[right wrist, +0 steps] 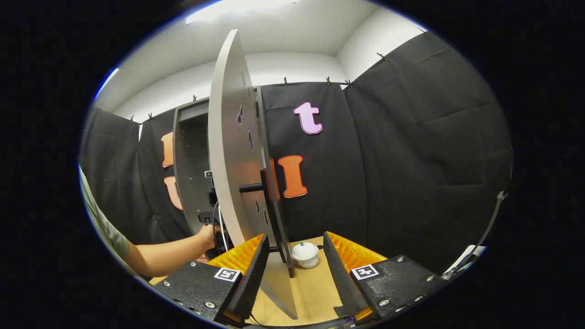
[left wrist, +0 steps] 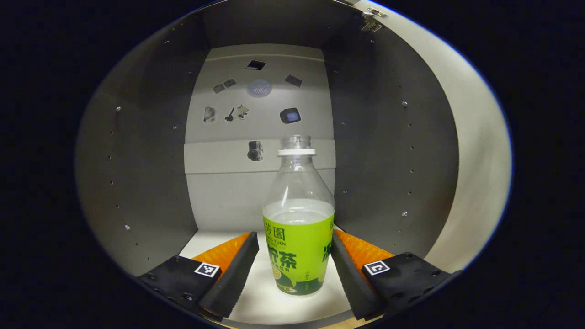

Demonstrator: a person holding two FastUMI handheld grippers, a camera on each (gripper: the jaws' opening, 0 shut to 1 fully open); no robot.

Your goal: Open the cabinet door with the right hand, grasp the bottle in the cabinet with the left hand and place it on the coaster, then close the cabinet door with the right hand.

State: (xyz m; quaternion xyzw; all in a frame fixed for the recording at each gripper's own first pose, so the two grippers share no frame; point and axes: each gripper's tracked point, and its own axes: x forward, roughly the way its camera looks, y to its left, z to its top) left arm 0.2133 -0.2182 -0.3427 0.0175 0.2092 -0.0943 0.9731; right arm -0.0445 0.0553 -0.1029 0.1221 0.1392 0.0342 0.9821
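A clear bottle [left wrist: 298,246] with a green label and no cap stands upright on the cabinet floor [left wrist: 256,301]. It is partly filled with pale liquid. My left gripper [left wrist: 295,234] is inside the cabinet, open, with one finger close on each side of the bottle's label. In the right gripper view the grey cabinet door [right wrist: 233,160] stands swung open, seen nearly edge-on, with a dark bar handle [right wrist: 250,187]. My right gripper [right wrist: 295,236] is open around the door's lower edge, which runs nearer its left finger.
The cabinet [right wrist: 192,160] has dark side walls and a pale back panel [left wrist: 260,183] with small stickers. The open door [left wrist: 480,160] curves along the right. A person's forearm [right wrist: 173,251] reaches into the cabinet. A small white round object [right wrist: 305,254] sits on the wooden tabletop [right wrist: 315,292].
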